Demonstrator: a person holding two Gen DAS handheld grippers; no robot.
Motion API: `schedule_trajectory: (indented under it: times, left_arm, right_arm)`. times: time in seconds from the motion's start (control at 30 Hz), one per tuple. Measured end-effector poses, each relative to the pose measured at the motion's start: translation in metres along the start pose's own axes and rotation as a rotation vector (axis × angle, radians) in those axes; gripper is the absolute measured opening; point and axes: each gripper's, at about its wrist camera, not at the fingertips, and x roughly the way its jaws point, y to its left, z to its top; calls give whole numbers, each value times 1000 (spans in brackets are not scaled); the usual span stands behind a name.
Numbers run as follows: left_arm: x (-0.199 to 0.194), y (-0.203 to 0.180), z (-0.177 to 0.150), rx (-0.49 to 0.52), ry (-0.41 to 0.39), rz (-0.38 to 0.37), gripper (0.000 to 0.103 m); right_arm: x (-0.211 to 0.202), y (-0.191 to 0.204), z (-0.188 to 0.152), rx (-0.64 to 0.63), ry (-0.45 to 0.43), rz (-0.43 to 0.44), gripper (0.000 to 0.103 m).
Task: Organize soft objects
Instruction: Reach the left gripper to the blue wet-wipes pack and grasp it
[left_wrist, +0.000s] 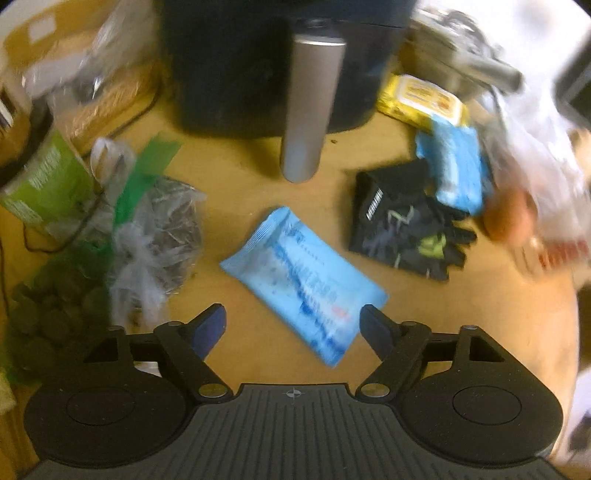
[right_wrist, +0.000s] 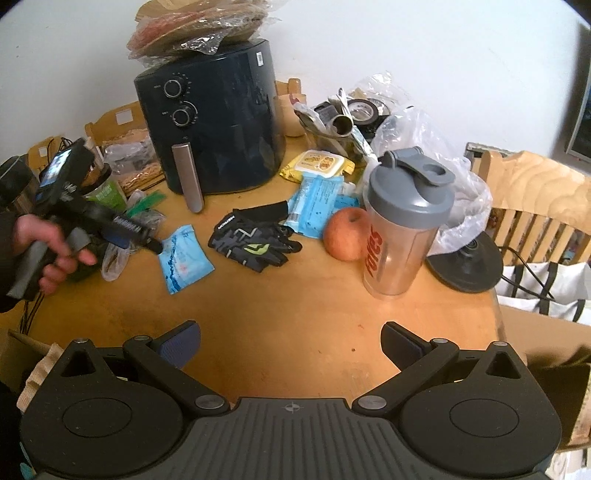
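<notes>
A light blue soft wipes packet (left_wrist: 303, 280) (right_wrist: 184, 258) lies flat on the wooden table (right_wrist: 295, 302). My left gripper (left_wrist: 293, 325) (right_wrist: 147, 240) hangs just above it, pointing steeply down and open. The packet's near corner reaches between the fingers without touching the pads. Black gloves (left_wrist: 406, 229) (right_wrist: 251, 236) lie to its right. A second blue packet (left_wrist: 458, 166) (right_wrist: 317, 206) and a yellow wipes pack (left_wrist: 421, 99) (right_wrist: 317, 164) lie behind the gloves. My right gripper (right_wrist: 291, 341) is open over bare table near the front edge, holding nothing.
A dark air fryer (right_wrist: 214, 122) stands at the back with its handle toward me. An apple (right_wrist: 347, 234) and a shaker bottle (right_wrist: 402, 229) stand right of the gloves. Crumpled plastic bags (left_wrist: 159, 236) and a green tub (left_wrist: 51, 181) crowd the left. A chair (right_wrist: 535, 206) is at right.
</notes>
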Motion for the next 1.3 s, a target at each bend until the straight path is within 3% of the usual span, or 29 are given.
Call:
schedule_trajectory:
  times: [0.3,0.4,0.6,0.8,1.1,1.2,1.27,1.3]
  left_arm:
    - [50,3,23,-309,44,16,88]
    - [64,1,26,-360,52,38,88]
    - [81,-10,29,-376,53,115,91]
    - [92,-31,32,-303,56,224,96]
    - [91,-27,21,-266,88,202,95]
    - [86,-19,11,-266,109,198,87]
    - [82,-16,6,-244,106,192,73]
    - [79,-16,4,-233,105,189,71]
  right_arm:
    - [-5,-7,-12,44,16,-27,103]
    - [-8,-10,-16,54,18,-37,103]
    - [-11,-16,-23,76,29,-54,103]
    - [-11,-16,-25,82,35,-55,103]
    - [-14,-19,-24,69,25,-46,103]
    - [-14,-20,-24,64,24,-38,103]
    - [-13,-19,-23,53,25,-37,103]
    - [-12,-19,-23,47,27,-36,103]
